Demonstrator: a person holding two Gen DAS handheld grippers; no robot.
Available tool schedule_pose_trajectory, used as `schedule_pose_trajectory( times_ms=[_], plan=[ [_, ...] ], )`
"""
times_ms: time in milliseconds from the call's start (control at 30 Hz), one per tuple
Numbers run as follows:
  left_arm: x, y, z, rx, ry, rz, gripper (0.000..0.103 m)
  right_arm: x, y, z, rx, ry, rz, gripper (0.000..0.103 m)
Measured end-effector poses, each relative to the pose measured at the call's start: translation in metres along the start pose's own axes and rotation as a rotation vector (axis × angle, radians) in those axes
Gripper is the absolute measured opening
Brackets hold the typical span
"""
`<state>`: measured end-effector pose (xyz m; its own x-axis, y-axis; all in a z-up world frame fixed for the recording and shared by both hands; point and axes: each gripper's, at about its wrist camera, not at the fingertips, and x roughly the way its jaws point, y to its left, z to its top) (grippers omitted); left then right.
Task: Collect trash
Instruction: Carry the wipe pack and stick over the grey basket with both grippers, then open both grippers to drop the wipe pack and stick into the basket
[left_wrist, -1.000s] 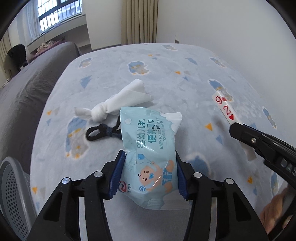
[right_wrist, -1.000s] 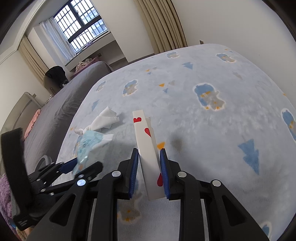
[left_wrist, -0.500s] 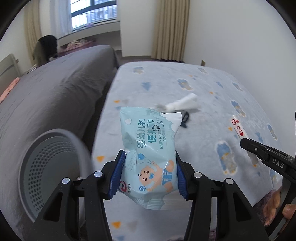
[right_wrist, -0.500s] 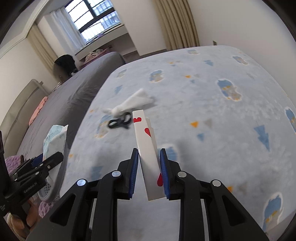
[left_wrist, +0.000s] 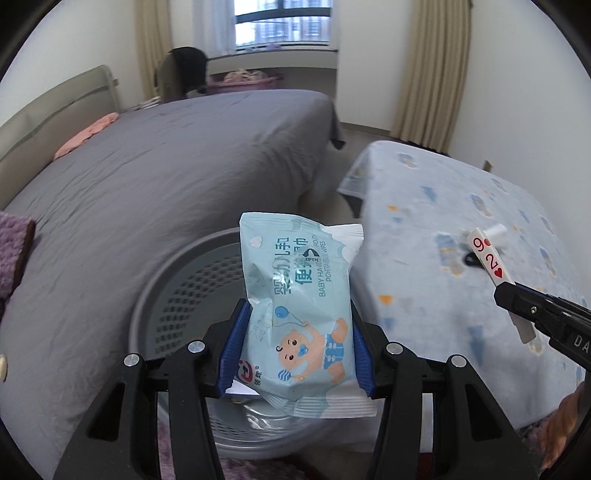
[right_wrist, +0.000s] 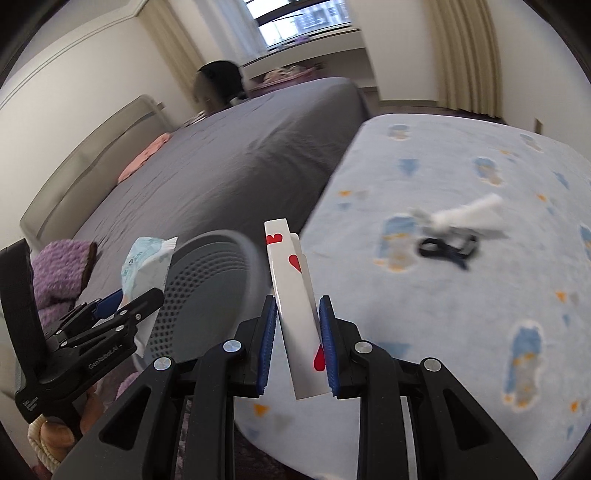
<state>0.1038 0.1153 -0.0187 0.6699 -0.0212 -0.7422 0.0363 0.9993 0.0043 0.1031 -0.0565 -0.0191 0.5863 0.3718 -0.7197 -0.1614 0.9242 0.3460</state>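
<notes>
My left gripper is shut on a pale blue pack of baby wipes, held over the mouth of a grey perforated bin. In the right wrist view that pack and the left gripper hang at the bin's left rim. My right gripper is shut on a white card box with red hearts, just right of the bin; the same card box shows at the right of the left wrist view. A crumpled white tissue and a black hair tie lie on the patterned blue bedspread.
A bed with a grey cover fills the left, with a pink cloth near its headboard. A purple fluffy thing lies beside the bin. The bin stands in the gap between the two beds. A hand holds the left gripper.
Both grippers swung left, away from the blue bedspread and toward the grey bin. The wipes pack now hangs over the bin's mouth. The tissue and hair tie stayed behind on the bedspread.
</notes>
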Motion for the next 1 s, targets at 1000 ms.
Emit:
schedule_pose_trajectory(
  times_ms=[1000],
  plan=[
    [0.039, 0.082, -0.008, -0.157, 0.054, 0.112, 0.077, 0.102, 0.097, 0.021, -0.172, 0.106, 0.098, 0.063]
  ],
)
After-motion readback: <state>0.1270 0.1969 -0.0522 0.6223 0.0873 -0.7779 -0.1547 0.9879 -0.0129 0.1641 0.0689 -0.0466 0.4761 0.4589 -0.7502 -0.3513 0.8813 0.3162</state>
